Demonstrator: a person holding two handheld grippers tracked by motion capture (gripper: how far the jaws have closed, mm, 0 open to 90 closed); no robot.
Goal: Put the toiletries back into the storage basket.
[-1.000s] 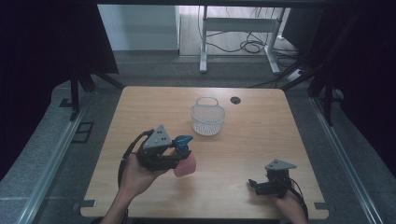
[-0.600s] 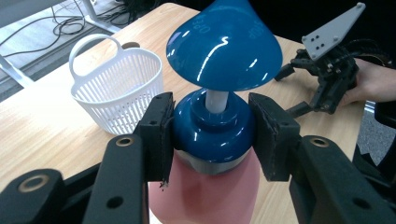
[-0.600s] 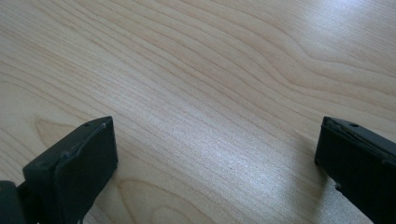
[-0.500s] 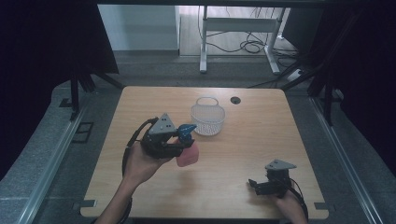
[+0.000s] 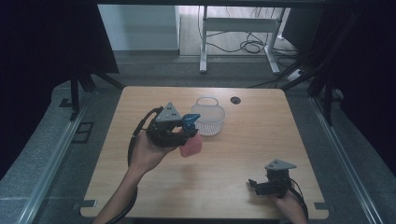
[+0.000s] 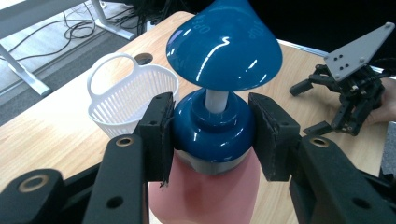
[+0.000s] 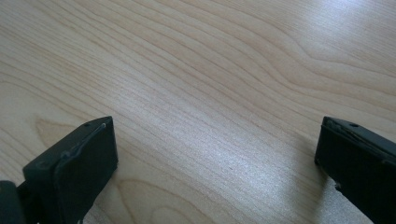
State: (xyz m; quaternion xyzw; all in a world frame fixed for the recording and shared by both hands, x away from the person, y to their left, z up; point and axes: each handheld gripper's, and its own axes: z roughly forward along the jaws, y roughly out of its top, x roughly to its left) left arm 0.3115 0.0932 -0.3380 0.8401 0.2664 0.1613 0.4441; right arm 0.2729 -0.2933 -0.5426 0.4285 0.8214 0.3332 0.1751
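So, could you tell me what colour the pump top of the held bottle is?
Glossy dark blue pump top, on a pink bottle; clearest in the left gripper view.

Raised lettering on the blue pump head of the pink bottle: apparently "OPEN" on one side and "STOP" on the other (upside down, partly lost in glare, so uncertain). Nothing else legible anywhere.

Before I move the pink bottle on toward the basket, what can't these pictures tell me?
- Pink bottle: its base, cut off by the bottom edge in the left gripper view and hidden behind the left tool in the high view.
- White basket: contents too small in the high view; near rim hidden by the bottle's blue pump head.
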